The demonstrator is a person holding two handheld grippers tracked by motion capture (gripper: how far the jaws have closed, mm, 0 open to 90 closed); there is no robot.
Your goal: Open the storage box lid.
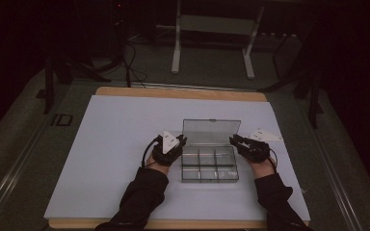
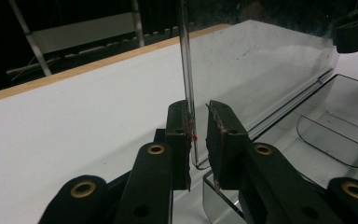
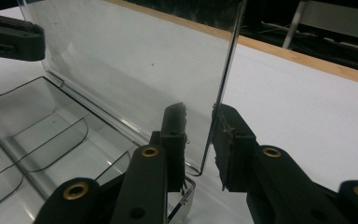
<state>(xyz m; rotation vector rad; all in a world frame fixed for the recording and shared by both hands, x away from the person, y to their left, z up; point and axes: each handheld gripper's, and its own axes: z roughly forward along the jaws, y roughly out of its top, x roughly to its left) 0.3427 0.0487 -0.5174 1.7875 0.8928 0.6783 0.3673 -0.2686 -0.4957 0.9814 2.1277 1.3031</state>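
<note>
Nearest the high camera, two dark-sleeved forearms [image 1: 139, 197] enter from six o'clock, each hand carrying a black two-jaw gripper.

The largest thing is the table [image 1: 173, 92], with a wooden edge and a white sheet [image 1: 115, 144] covering most of its top. Beyond it, at twelve o'clock, a pale metal frame [image 1: 212, 43] stands on the dim floor.

Just right of the sheet's centre sits a clear plastic compartment box [image 1: 209, 166], its tray split into small sections by curved dividers. Its clear lid [image 1: 211, 132] stands upright, hinged along the tray's far side.

The left gripper [image 1: 179, 142] is at the box's nine o'clock, at the lid's left edge. In the left gripper view, the left gripper [image 2: 199, 135] has its jaws straddling that edge of the lid [image 2: 261, 70] low down near the hinge; the jaws are slightly apart, one touching the plastic, the other with a gap.

The right gripper [image 1: 235, 141] is at the box's three o'clock, at the lid's right edge. In the right gripper view, the right gripper [image 3: 200, 140] has its jaws parted around the lid [image 3: 135, 60] without clamping it, and the tray [image 3: 42, 140] lies at nine o'clock.
</note>
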